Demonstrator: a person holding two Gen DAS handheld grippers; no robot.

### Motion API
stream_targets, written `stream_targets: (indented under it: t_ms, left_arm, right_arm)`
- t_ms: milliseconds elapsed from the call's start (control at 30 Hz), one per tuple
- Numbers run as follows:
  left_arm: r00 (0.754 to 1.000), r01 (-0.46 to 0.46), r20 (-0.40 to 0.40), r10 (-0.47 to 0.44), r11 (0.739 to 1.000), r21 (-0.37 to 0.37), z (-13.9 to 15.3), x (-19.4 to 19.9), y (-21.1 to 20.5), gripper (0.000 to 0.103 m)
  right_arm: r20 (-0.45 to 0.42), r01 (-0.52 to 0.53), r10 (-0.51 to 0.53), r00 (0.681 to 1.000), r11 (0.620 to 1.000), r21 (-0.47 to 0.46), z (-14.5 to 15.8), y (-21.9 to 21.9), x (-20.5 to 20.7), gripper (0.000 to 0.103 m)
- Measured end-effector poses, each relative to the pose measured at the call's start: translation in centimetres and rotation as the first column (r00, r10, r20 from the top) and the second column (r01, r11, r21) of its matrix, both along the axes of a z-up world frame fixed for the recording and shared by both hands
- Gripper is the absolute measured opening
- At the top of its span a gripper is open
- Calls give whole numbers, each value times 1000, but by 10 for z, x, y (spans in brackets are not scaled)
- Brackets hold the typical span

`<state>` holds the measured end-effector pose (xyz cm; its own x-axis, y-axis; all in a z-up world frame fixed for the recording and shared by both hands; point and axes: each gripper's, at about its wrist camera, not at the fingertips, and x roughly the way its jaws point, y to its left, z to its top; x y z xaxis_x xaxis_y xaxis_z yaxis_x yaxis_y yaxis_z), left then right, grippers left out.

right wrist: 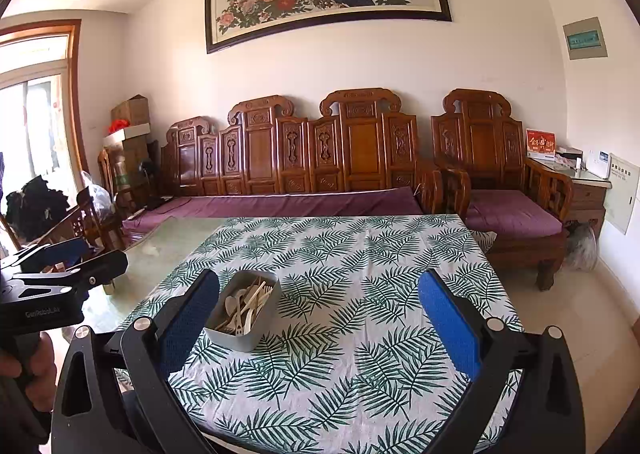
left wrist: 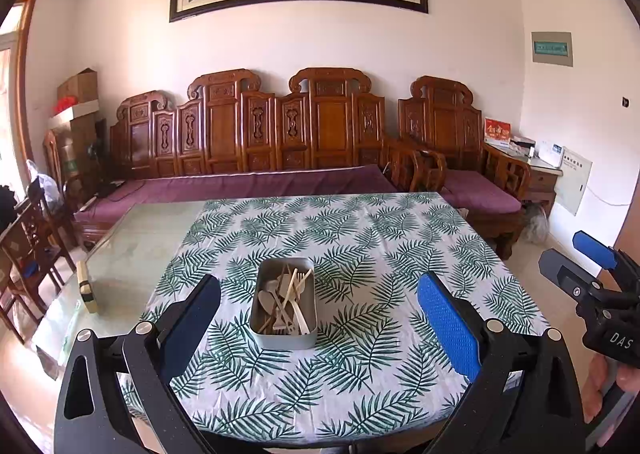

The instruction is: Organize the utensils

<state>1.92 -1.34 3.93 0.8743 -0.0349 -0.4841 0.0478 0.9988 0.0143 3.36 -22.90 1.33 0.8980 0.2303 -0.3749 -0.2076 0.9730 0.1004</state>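
1. Hovering above the near edge of the table, the left gripper (left wrist: 318, 314) is holding its fingers spread wide, with nothing between the blue pads (left wrist: 448, 328).
2. Sitting ahead of those fingers and centred in the gap between them, a grey metal tin (left wrist: 285, 336) is resting on the leaf-print tablecloth (left wrist: 360, 238), apart from both fingertips.
3. Lying jumbled inside the tin, the pale utensils (left wrist: 286, 300) are leaning against one another; forks and spoon-shaped pieces are showing, though the exact count is hard to tell.
4. Hanging off to the right of the left fingers, the right gripper (left wrist: 576, 254) is staying clear of the table, and a hand (left wrist: 618, 382) is gripping its handle.
5. Spreading its own fingers wide in the right wrist view, the right gripper (right wrist: 318, 318) is also carrying nothing.
6. Seen from there, the tin (right wrist: 236, 336) is sitting just beside the left finger (right wrist: 188, 318), partly overlapped by it, and well apart from the right finger.
7. Showing beyond the left finger at the frame edge, the left gripper (right wrist: 64, 254) is hanging over the bare glass part of the table (right wrist: 168, 246).
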Motion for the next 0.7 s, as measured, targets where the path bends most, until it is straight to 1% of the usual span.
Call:
stream_targets:
  t_ms: [700]
  left_arm:
    - [1000, -3, 6, 3, 1000, 1, 0, -2, -2, 95]
  right_arm:
    - [2, -3, 3, 1000, 1000, 2, 1, 2, -1, 100]
